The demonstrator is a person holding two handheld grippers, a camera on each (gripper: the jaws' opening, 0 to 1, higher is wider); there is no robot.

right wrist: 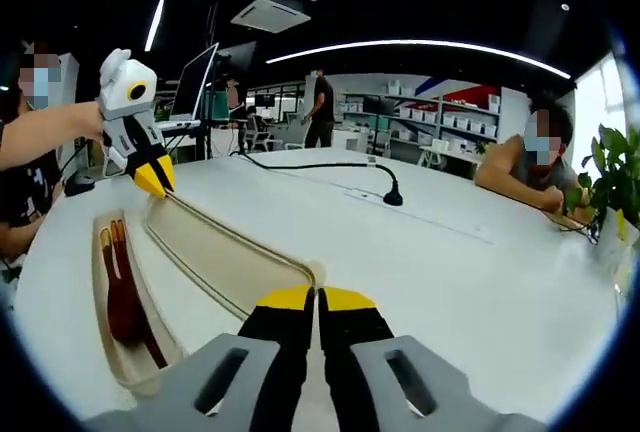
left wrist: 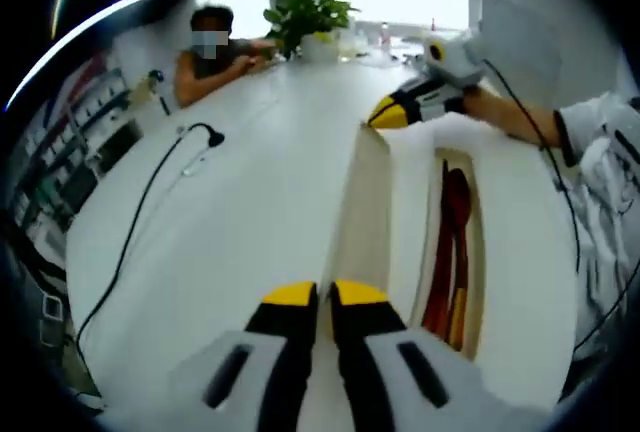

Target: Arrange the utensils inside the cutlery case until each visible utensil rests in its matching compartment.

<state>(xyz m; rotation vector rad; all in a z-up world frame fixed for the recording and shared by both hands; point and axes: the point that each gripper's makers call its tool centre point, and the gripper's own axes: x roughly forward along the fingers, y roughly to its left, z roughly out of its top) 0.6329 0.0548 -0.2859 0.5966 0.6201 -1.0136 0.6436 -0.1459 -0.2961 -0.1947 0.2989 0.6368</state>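
Your left gripper [left wrist: 325,295] and right gripper [right wrist: 319,299] each clamp closed on opposite ends of the beige cutlery case [right wrist: 215,252] lid. Glossy red utensils [left wrist: 452,252] lie in its narrow compartment on the smooth white table [left wrist: 230,202]

utensils [left wrist: 452,252] in cutlery case [left wrist: 365,212], on table [left wrist: 240,182]

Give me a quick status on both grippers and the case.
Left gripper and right gripper shut on opposite ends of cutlery case. Red utensils in one compartment. Cable nearby, apart.
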